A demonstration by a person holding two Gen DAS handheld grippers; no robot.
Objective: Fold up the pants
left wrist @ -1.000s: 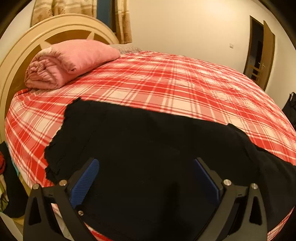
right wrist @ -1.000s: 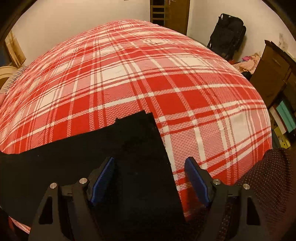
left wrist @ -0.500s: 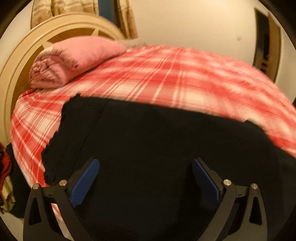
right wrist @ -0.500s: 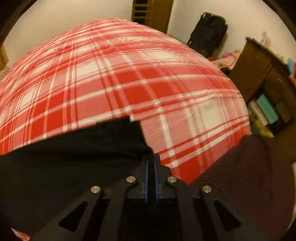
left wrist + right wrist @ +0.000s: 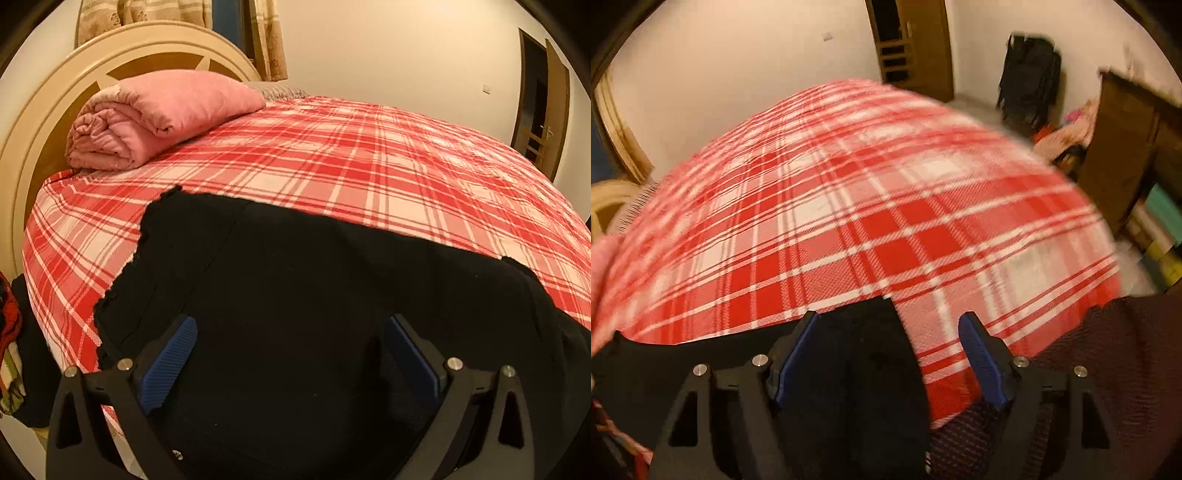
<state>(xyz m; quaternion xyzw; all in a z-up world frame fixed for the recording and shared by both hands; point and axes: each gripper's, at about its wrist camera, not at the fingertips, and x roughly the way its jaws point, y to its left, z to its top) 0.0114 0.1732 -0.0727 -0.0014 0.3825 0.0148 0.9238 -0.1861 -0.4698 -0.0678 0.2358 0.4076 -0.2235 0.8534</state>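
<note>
Both grippers stand wide open above the black pants (image 5: 295,295), which lie flat on the red plaid bed (image 5: 369,166). Left gripper (image 5: 291,354) hovers over the pants' middle, gripping nothing. Right gripper (image 5: 886,354), whose jaws have just been opening, frames the pants' (image 5: 849,369) corner without its pads (image 5: 979,350) pressing the cloth.

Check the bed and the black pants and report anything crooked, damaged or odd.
Nothing looks damaged or spilled. The black pants lie flat across the near edge of the plaid bed, one end's edge uneven and wavy. The rolled pink blanket sits neatly by the headboard.
</note>
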